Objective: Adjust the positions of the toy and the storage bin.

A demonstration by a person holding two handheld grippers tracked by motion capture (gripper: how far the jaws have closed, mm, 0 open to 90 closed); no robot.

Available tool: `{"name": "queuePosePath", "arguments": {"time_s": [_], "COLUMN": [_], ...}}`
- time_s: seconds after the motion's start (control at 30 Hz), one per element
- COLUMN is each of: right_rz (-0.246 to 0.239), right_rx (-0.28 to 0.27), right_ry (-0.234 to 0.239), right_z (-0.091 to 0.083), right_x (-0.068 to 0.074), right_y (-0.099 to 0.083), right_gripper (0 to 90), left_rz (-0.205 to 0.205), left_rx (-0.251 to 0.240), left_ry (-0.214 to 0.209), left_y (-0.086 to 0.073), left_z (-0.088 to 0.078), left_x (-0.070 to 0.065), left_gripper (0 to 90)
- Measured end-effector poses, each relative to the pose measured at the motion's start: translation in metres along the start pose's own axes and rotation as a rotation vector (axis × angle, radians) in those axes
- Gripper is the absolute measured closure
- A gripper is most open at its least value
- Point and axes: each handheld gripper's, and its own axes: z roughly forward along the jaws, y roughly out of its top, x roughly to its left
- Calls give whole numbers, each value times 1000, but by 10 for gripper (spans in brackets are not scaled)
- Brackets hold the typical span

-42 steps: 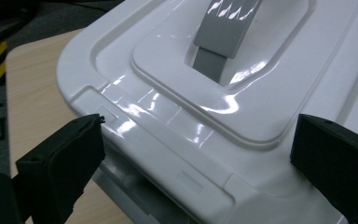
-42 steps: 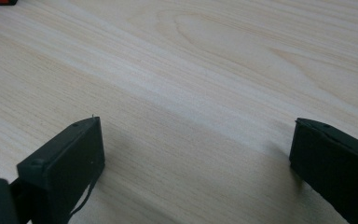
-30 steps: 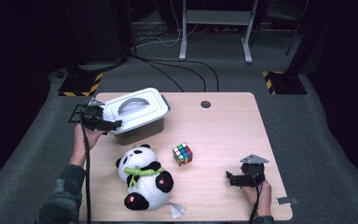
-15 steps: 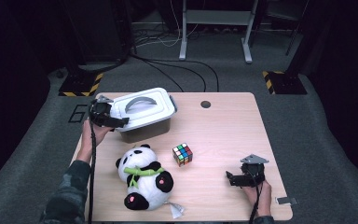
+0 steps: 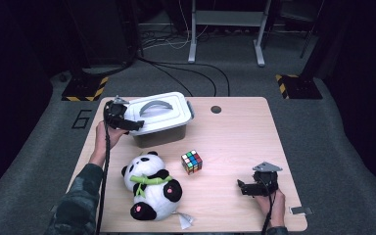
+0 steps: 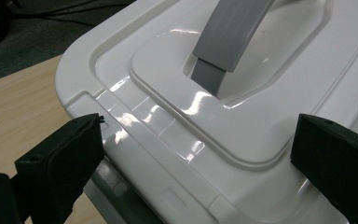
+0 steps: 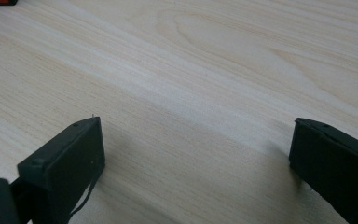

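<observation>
Left gripper [image 5: 127,123], jaws wide open and empty, sits at the left end of the white box [image 5: 162,119] at the tabletop's [image 5: 235,142] back-left, so centre on the lid's [image 6: 242,107] rim before closing; right gripper [image 5: 247,187] rests open, empty, far from the box.

The left tool [image 5: 127,123] is black and blocky, with a small grey three-cornered plate on top. A black cable runs from it down along the person's arm. That arm wears a sleeve [image 5: 78,203] with a dark green and grey blotchy pattern. The right tool [image 5: 241,186] is black too, with its own grey three-cornered plate and a thin black cable. Up close, each tool has two thick, flat black jaws with tiny screw holes.
</observation>
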Motion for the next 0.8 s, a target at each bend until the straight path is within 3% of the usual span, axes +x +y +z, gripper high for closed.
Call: {"name": "queuePosePath", "arguments": {"time_s": [0.3,0.47,0.8], "right_rz": [-4,0,0], "right_rx": [0,-2,-1], "right_ry": [0,2,2], "right_z": [0,0,0], "right_x": [0,0,0], "right_y": [0,0,0], "right_gripper": [27,27,29], "left_rz": [31,19,37], "left_rx": [14,9,22], "left_ry": [-18,-36,-65], "left_y": [11,14,23], "left_z": [10,15,24], "left_x": [-9,-12,-22], "left_gripper": [25,25,25]}}
